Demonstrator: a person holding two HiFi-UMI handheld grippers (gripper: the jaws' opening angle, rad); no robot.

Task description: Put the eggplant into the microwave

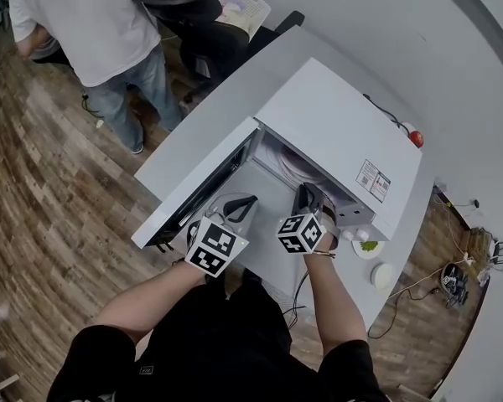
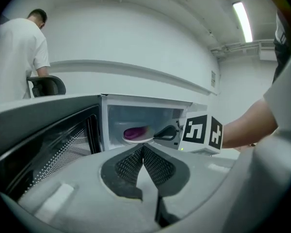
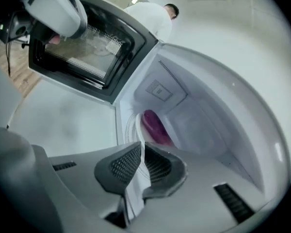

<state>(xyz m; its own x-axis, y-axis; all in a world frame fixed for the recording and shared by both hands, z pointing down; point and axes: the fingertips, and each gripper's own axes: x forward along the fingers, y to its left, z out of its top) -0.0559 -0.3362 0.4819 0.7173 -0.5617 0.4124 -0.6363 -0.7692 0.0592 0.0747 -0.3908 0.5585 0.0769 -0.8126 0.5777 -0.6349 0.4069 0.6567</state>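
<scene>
The white microwave (image 1: 335, 132) stands on a white table, its door (image 1: 197, 195) swung open to the left. Inside, a purple eggplant (image 2: 135, 132) (image 3: 154, 126) lies on a white plate (image 2: 138, 140) (image 3: 130, 130). My right gripper (image 1: 306, 195) (image 3: 141, 144) reaches into the opening and is shut on the plate's near rim; from the left gripper view its dark fingers (image 2: 166, 132) touch the plate. My left gripper (image 1: 239, 204) (image 2: 142, 147) hangs in front of the open door, shut, with nothing between its fingers.
A person in a white shirt (image 1: 101, 23) stands at the far left beside a black office chair (image 1: 193, 15). To the microwave's right sit a small dish of greens (image 1: 369, 247), a white round lid (image 1: 384, 275) and a red object (image 1: 416, 138). Cables lie on the floor (image 1: 453, 279).
</scene>
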